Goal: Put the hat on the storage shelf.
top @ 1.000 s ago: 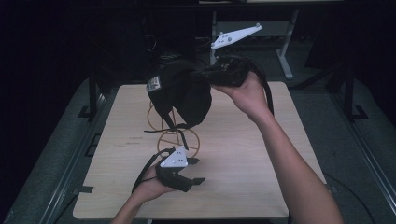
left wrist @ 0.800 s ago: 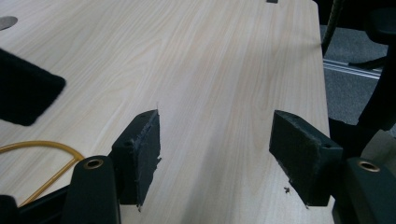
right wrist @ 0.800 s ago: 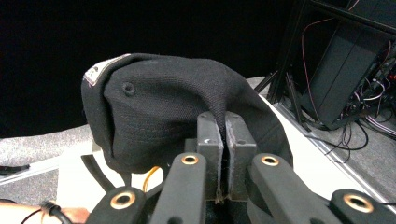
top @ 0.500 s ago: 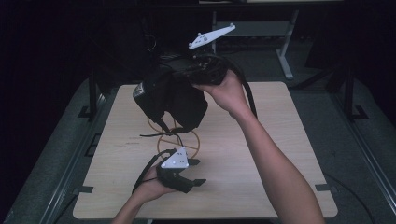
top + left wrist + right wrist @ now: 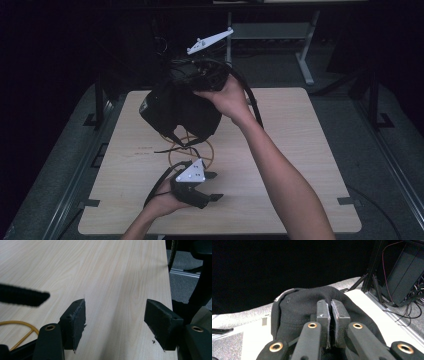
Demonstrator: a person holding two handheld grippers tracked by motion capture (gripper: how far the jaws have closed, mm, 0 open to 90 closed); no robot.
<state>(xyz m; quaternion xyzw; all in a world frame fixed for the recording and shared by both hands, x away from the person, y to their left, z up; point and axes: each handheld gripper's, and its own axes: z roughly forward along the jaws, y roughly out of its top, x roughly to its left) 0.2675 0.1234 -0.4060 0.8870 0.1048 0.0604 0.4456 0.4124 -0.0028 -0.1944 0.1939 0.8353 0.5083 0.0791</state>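
Observation:
A black cloth cap [image 5: 180,107] hangs in the air over the far half of the wooden table [image 5: 300,165], lifted by my right gripper [image 5: 192,75]. In the right gripper view the jaws are pinched together on a fold of the black cap [image 5: 299,307], so my right gripper [image 5: 331,315] is shut on it. A yellow wire ring [image 5: 192,150] lies on the table under the cap, its straps dangling over it. My left gripper [image 5: 212,186] rests low near the table's front, jaws wide apart. The left gripper [image 5: 115,322] holds nothing, with bare wood between its pads.
The yellow wire ring [image 5: 17,326] shows at the left of the left gripper view, with a blurred black strap [image 5: 22,298] above it. A metal frame [image 5: 272,32] stands behind the table. Dark floor and rails surround the table edges.
My right gripper has carried the black cap leftward and a little lower across the far side of the table. The left gripper has stayed in place, open.

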